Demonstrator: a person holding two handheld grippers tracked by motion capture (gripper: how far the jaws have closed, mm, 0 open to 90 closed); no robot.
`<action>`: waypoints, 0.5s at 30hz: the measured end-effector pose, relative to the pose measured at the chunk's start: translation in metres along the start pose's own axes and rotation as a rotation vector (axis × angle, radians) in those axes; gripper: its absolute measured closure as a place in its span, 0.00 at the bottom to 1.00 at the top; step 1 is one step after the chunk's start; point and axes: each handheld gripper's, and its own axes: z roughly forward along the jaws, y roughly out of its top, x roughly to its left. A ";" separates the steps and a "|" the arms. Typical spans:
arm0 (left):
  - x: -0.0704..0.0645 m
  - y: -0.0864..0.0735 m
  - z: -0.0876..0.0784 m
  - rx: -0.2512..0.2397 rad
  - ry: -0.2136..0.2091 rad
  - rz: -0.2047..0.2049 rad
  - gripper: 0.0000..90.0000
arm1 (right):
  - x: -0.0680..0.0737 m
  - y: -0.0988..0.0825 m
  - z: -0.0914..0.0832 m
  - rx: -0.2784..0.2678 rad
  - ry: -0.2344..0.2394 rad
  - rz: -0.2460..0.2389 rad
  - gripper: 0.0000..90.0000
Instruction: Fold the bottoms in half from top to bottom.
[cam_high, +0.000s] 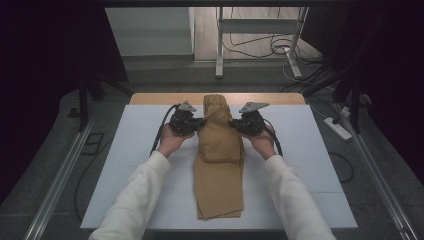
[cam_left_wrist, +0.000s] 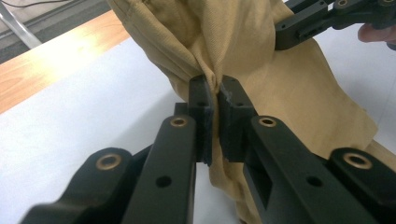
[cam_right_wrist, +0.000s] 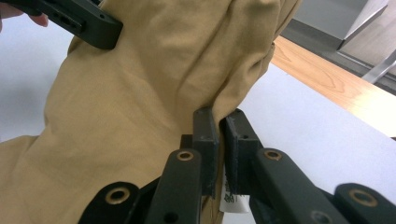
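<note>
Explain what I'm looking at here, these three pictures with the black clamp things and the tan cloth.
A person in white sleeves holds a hand-operated gripper in each hand; there is no robot arm. The high view looks down from above the person onto a white table top. The other two pictures come from cameras riding on each gripper, looking along its black jaws. A tan garment, probably folded trousers, lies lengthwise on the table. The left gripper and the right gripper are each shut on a side edge of its far part, which stands raised off the surface.

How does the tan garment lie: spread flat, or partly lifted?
Partly lifted: both claws, left and right, pinch the tan garment, raising its far end.
</note>
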 end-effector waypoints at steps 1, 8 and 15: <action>-0.001 -0.001 -0.001 -0.002 -0.001 0.000 0.93 | 0.001 -0.001 0.000 -0.002 0.001 0.000 0.93; -0.008 -0.009 -0.007 -0.009 -0.013 0.007 0.93 | 0.008 -0.005 -0.005 -0.006 0.020 0.006 0.93; -0.015 -0.012 -0.011 -0.019 -0.018 0.015 0.92 | 0.015 -0.008 -0.013 -0.014 0.017 -0.014 0.93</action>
